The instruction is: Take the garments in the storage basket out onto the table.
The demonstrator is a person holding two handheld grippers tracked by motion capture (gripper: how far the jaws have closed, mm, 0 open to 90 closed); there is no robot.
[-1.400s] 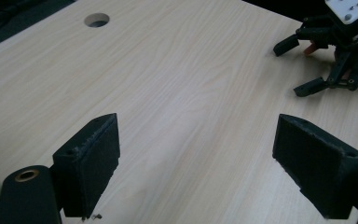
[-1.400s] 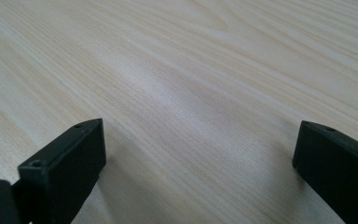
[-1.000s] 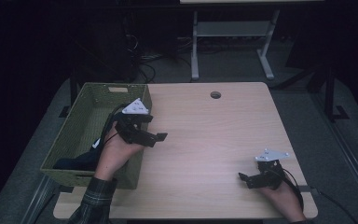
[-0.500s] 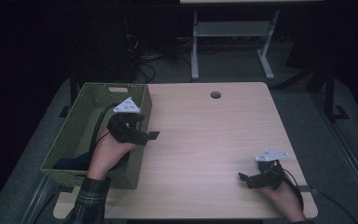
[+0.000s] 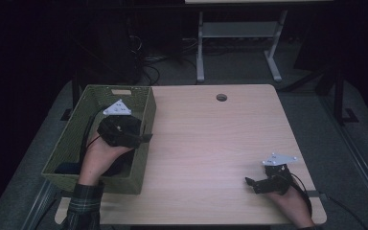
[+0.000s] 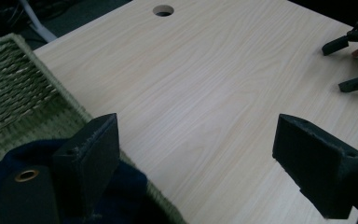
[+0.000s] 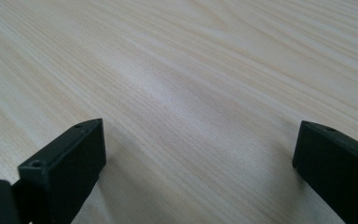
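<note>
A green woven basket stands at the table's left edge, with a dark blue cloth lying in its near end. My left gripper hovers over the basket's right wall, jaws pointing toward the table. In the left gripper view the gripper is wide open and holds nothing, with the blue cloth and the basket under its left jaw. My right gripper rests low near the table's front right corner. In its own view the right gripper is open over bare wood.
The light wooden table has a round cable hole near its far edge. A white metal stand and cables sit on the dark floor behind. The other gripper shows far off in the left gripper view.
My left hand has pulled its gripper leftward, from over the table's left part to above the basket's right wall. The right gripper has stayed put.
</note>
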